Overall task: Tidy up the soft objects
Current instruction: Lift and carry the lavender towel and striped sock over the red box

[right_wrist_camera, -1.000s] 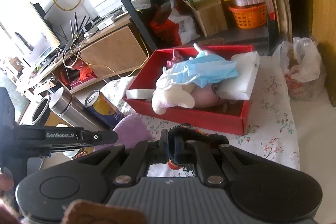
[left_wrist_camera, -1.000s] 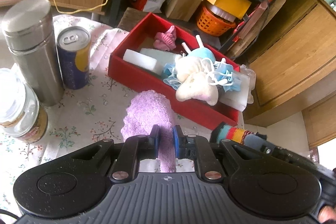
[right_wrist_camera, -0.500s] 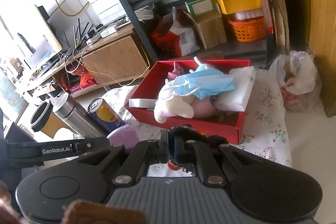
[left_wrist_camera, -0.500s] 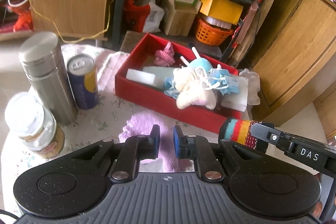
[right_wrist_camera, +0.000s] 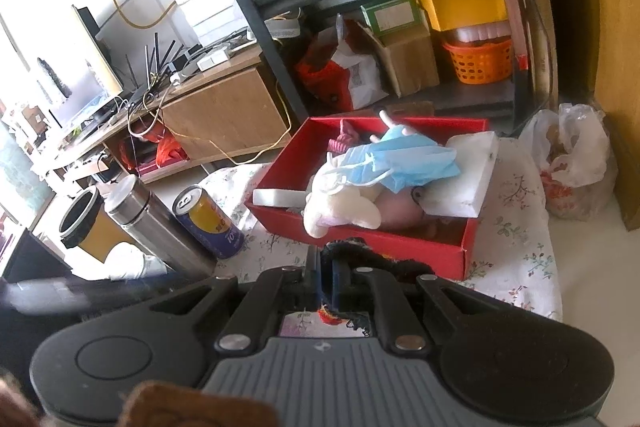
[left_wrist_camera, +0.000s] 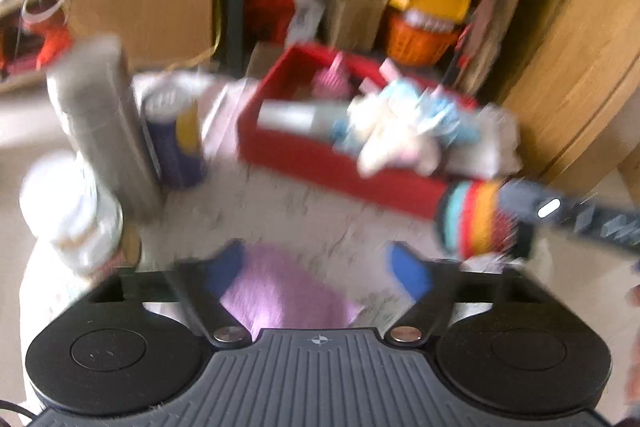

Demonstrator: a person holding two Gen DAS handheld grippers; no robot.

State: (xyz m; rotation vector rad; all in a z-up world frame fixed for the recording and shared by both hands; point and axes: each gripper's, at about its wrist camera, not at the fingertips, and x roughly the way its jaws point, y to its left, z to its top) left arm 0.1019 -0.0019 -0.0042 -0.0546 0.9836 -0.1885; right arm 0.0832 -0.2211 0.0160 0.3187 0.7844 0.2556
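The left wrist view is motion-blurred. My left gripper point(left_wrist_camera: 318, 269) is open, above a purple fluffy cloth point(left_wrist_camera: 288, 297) lying on the floral tablecloth. My right gripper point(right_wrist_camera: 334, 277) is shut on a striped knit sock point(left_wrist_camera: 476, 221), black with red, yellow and blue bands; its black cuff shows between the fingers in the right wrist view point(right_wrist_camera: 348, 251). It hangs just in front of the red box point(right_wrist_camera: 384, 241). The box holds a white plush toy point(right_wrist_camera: 340, 209), a blue face mask point(right_wrist_camera: 404, 163), white foam pieces and a pink knit item point(right_wrist_camera: 340, 143).
A steel flask point(right_wrist_camera: 156, 223), a blue and yellow can point(right_wrist_camera: 210, 223) and a white-lidded jar point(left_wrist_camera: 76, 215) stand left of the box. A plastic bag point(right_wrist_camera: 572, 163) lies right of it. Shelves with boxes stand behind.
My left gripper has opened and let go of the purple cloth, which lies on the table. Both grippers have pulled back and risen. The right one still holds the sock.
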